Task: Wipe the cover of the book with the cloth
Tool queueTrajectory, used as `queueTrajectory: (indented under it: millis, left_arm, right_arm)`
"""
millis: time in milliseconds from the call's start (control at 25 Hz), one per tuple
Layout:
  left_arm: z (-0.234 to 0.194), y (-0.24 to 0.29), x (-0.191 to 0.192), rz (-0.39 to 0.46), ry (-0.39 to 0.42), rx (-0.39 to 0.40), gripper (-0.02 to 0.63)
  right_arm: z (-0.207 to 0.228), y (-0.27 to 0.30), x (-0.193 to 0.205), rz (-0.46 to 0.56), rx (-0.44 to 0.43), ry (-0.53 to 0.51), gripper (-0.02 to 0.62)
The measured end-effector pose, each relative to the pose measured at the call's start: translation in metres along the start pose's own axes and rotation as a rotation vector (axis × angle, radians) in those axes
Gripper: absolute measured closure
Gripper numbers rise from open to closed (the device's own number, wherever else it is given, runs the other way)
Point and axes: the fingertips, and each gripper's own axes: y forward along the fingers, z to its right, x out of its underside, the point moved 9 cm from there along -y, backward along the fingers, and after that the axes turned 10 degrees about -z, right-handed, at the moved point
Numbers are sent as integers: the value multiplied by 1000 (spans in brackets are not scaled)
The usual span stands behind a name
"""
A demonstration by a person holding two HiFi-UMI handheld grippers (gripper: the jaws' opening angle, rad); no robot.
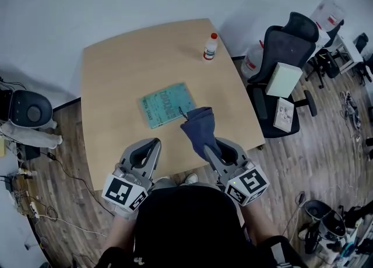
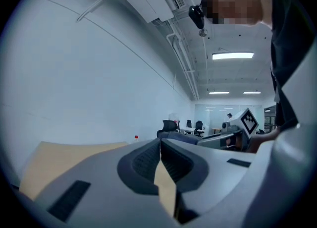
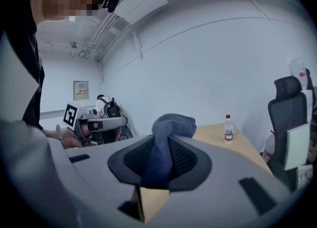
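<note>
A teal book (image 1: 166,103) lies flat near the middle of the wooden table (image 1: 116,74). My right gripper (image 1: 208,147) is shut on a dark blue cloth (image 1: 199,128), which sticks up from the jaws just right of the book's near corner. In the right gripper view the cloth (image 3: 166,145) fills the gap between the jaws of the right gripper (image 3: 163,160). My left gripper (image 1: 147,151) is held over the table's near edge, below and left of the book; its jaws are shut with nothing between them. The left gripper view shows my left gripper (image 2: 161,152) raised and tilted away from the book.
A small white bottle with a red cap (image 1: 210,47) stands at the table's far right edge. A black office chair (image 1: 280,80) carrying a pale box (image 1: 284,79) sits right of the table. Cables and gear lie on the floor at the left.
</note>
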Motion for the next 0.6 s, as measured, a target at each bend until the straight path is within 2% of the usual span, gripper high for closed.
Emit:
queueTrajectory:
  millis: [200, 600]
  left_arm:
    - [-5, -2, -4, 13, 2, 13, 584]
    - [-33, -11, 5, -4, -31, 4, 584]
  right_arm:
    - [-8, 6, -1, -14, 49, -61, 500]
    - [-21, 28, 0, -43, 78, -28, 500]
